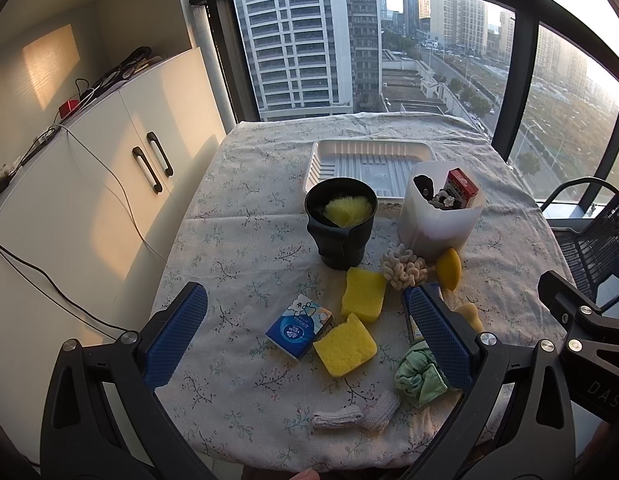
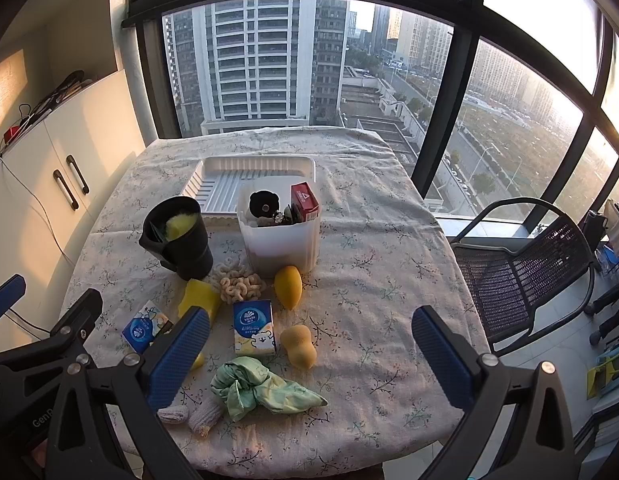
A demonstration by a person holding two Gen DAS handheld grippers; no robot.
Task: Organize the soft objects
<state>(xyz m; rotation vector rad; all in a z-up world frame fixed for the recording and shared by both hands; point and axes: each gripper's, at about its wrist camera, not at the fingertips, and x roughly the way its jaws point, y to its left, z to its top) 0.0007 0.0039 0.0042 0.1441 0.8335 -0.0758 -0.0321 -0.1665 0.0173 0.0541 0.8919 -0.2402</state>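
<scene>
While both grippers hover over the near edge, the desk under a floral white cloth [image 1: 245, 208] carries everything, soft things strewn on its front half. Far side: ribbed white plastic tray [image 1: 371, 162], bare. In front of it, white ribbed plastic bin [image 2: 283, 240] with a red carton and dark bits, and black plastic cup [image 1: 341, 224] with a yellow fluffy duster head inside. Nearer: crumpled pale-green cloth [image 2: 257, 388], two yellow sponge blocks [image 1: 345, 344], two blue tissue packs [image 2: 254, 328], cream looped chenille pad [image 1: 405, 270], yellow lemon-shaped sponge [image 2: 288, 286], orange gourd-shaped makeup sponge [image 2: 298, 345], two small grey knitted pieces [image 1: 357, 414].

Left gripper [image 1: 305, 320]: jaws wide apart, holding nothing. Right gripper [image 2: 311, 356]: jaws wide apart, also empty.

Risks, as I judge: items lie crowded, so closing on one may catch a neighbour or pinch the cloth; sponges squash and may slip; grippers sit close and could collide.

Right wrist view shows the second tissue pack and gourd sponge clearly; in the left view its own right jaw mostly hides them. Left view shows the nearer sponge block whole; the right view's jaw covers it.
</scene>
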